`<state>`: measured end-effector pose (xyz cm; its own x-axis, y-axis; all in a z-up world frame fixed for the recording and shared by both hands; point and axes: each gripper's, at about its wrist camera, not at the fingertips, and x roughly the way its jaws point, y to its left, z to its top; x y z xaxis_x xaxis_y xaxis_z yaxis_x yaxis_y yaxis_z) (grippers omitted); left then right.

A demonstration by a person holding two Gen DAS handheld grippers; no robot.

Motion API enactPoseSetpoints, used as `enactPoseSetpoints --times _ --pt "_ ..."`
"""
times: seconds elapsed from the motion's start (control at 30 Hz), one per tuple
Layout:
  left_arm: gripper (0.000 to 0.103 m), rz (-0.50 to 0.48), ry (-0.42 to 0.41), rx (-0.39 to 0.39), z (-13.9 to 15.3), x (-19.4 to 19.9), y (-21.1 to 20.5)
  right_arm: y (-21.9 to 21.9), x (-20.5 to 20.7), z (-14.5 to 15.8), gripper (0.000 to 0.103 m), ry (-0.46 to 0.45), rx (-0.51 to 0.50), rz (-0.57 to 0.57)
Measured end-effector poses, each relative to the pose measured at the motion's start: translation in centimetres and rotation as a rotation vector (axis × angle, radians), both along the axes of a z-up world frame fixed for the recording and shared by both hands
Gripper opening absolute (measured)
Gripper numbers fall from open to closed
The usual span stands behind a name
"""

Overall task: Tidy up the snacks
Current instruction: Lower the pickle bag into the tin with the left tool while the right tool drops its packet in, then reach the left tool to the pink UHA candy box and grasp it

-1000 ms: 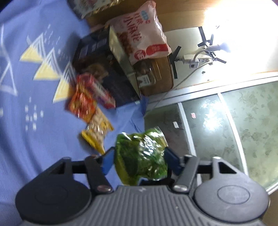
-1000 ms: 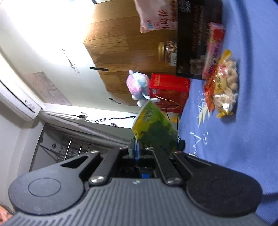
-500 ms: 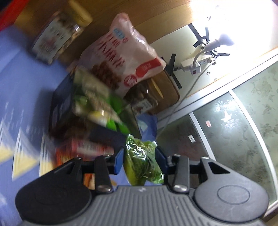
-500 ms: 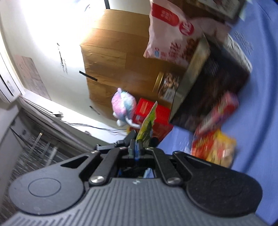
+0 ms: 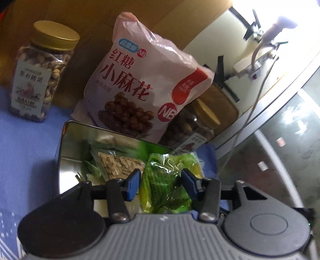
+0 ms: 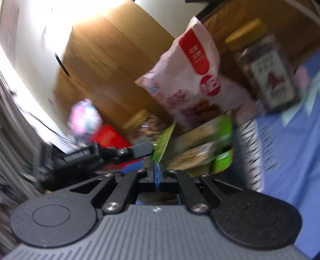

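Green crinkly plastic is filling the space between both grippers: a small green snack packet (image 5: 168,186) is hanging between the blue pads (image 5: 133,185) of the left gripper (image 5: 162,185), whose jaws are opening around it; the left pad is standing clear of the wrapper, and the right pad looks to be just at its edge. The right gripper (image 6: 157,174) is clamping the same green snack packet (image 6: 163,143) by its thin sealed edge, its jaws pressed fully together on the film. From the right wrist view, the other gripper's black finger (image 6: 140,150) is reaching in from the left beside the packet.

Just beyond the packet, an open shiny metal tin (image 5: 66,144) is sitting on the blue patterned cloth (image 5: 26,148), already holding a clear pouch of pale seeds (image 5: 118,164) and other green wrappers. The packet is hanging at the tin's near right corner. Behind the tin a large pink-and-white bag with red Chinese lettering (image 5: 140,80) is leaning upright against a wooden panel (image 5: 96,18). A clear jar of nuts with a gold lid (image 5: 40,78) is standing to the left of the bag, and a second gold-lidded jar (image 5: 192,128) is tucked in at the bag's lower right. The right wrist view is heavily blurred.
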<state>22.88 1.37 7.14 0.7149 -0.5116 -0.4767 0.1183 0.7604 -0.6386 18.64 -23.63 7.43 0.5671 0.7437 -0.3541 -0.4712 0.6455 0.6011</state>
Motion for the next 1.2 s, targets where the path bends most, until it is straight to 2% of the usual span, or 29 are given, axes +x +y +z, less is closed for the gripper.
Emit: enactPoseSetpoints --times 0.13,0.2,0.3,0.37,0.43,0.63,0.73,0.83,0.9,1.03,1.1,1.13,1.2 --pt "0.047 -0.006 -0.016 0.122 0.0 0.3 -1.9 1.7 0.3 0.1 0.012 -0.127 -0.253 -0.081" --pt "0.047 0.006 -0.037 0.17 0.2 -0.1 -2.4 2.7 -0.2 0.0 0.023 -0.207 -0.369 -0.118" --pt "0.047 0.017 -0.074 0.231 0.9 -1.0 -3.0 3.0 -1.1 -0.1 0.041 -0.284 -0.447 -0.149" --pt "0.047 0.021 -0.093 0.263 1.4 -1.8 -3.2 3.2 -1.9 0.1 0.041 -0.334 -0.48 -0.17" --pt "0.047 0.018 -0.106 0.273 1.9 -2.7 -3.3 3.0 -2.6 0.3 0.041 -0.347 -0.483 -0.173" --pt "0.048 -0.024 -0.147 0.285 2.3 -7.3 -3.5 1.8 -5.0 0.6 0.041 -0.306 -0.403 -0.185" --pt "0.048 -0.033 -0.133 0.266 1.3 -9.6 -2.6 1.3 -6.6 -0.1 0.041 -0.264 -0.365 -0.161" --pt "0.048 -0.01 -0.092 0.279 -0.4 -10.7 -1.5 1.4 -7.4 -1.6 0.041 -0.226 -0.383 -0.122" --pt "0.048 0.029 -0.035 0.274 -1.7 -10.5 -0.5 1.8 -6.9 -2.7 0.041 -0.184 -0.418 -0.123" --pt "0.048 0.077 0.053 0.224 -4.2 -9.2 1.3 1.4 -4.4 -4.3 0.041 -0.059 -0.351 -0.143" --pt "0.05 0.084 0.071 0.219 -5.0 -8.6 1.6 1.5 -3.4 -4.9 0.042 -0.028 -0.335 -0.156" --pt "0.054 0.092 0.075 0.221 -5.4 -8.2 1.7 1.5 -3.3 -5.2 0.042 -0.015 -0.331 -0.157" --pt "0.059 0.101 0.075 0.222 -5.6 -7.6 1.6 1.8 -2.9 -5.7 0.048 0.004 -0.329 -0.151"
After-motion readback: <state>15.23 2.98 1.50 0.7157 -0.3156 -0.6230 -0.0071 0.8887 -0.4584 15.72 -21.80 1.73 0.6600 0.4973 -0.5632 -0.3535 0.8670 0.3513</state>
